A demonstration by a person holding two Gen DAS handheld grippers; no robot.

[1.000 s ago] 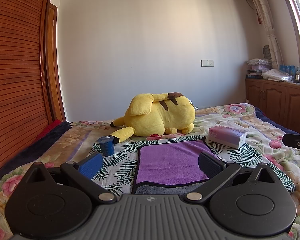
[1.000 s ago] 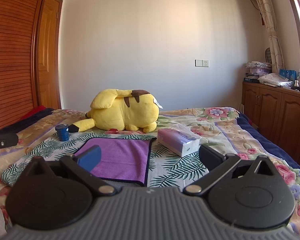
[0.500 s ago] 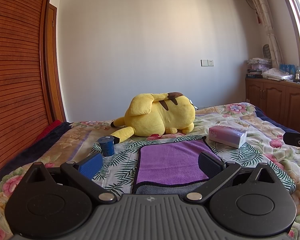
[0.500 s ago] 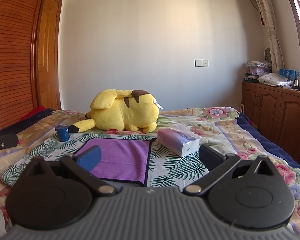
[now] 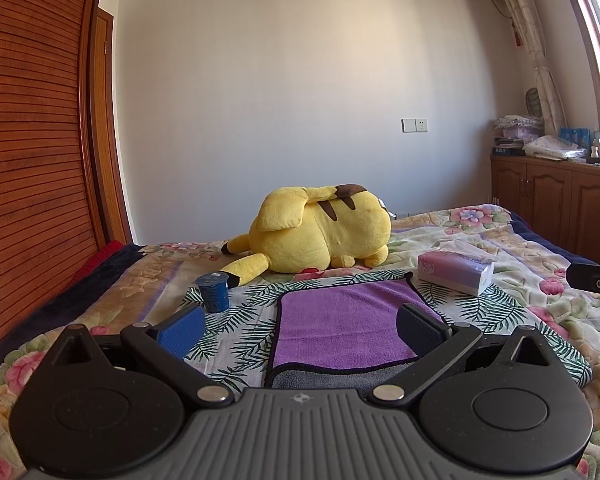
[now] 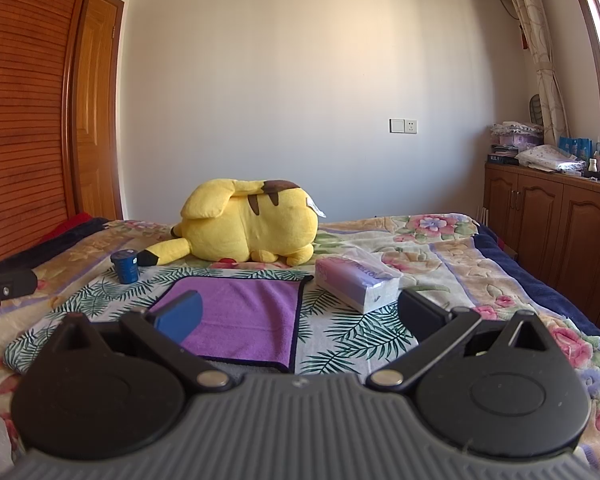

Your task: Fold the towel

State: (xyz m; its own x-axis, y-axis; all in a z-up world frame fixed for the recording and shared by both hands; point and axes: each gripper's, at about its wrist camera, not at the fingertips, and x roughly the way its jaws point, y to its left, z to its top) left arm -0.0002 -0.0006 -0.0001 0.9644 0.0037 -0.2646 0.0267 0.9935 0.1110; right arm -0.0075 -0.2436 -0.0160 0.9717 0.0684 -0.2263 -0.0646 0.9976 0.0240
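**Both grippers spread above a flat towel**

My left gripper (image 5: pixel 300 330) has its jaws spread wide with nothing between the pads. My right gripper (image 6: pixel 298 312) stands the same: wide apart, nothing held. Neither touches the cloth.

The purple towel (image 5: pixel 344 320) lies flat on the leaf-print cloth (image 5: pixel 244 320), dark-edged, its grey underside showing along the near hem. In the left view it sits straight ahead at 12 o'clock, framed between my fingers; in the right view the same towel (image 6: pixel 240 312) lies toward 11 o'clock, behind my left finger.

Beyond it, a blue cup (image 5: pixel 213 292) stands upright at 10 o'clock off the towel's far left corner, apart from it. A tissue pack (image 5: pixel 456 272) lies at 1 o'clock, just beside the far right corner. A yellow plush toy (image 5: pixel 320 232) rests on its side past the towel's far edge, its tail tip near the cup.

All of this lies on the floral bedspread (image 6: pixel 440 248). At 3 o'clock in the left view, part of my other gripper shows at the frame edge. Wooden cabinets (image 6: pixel 548 220) line the far right wall.
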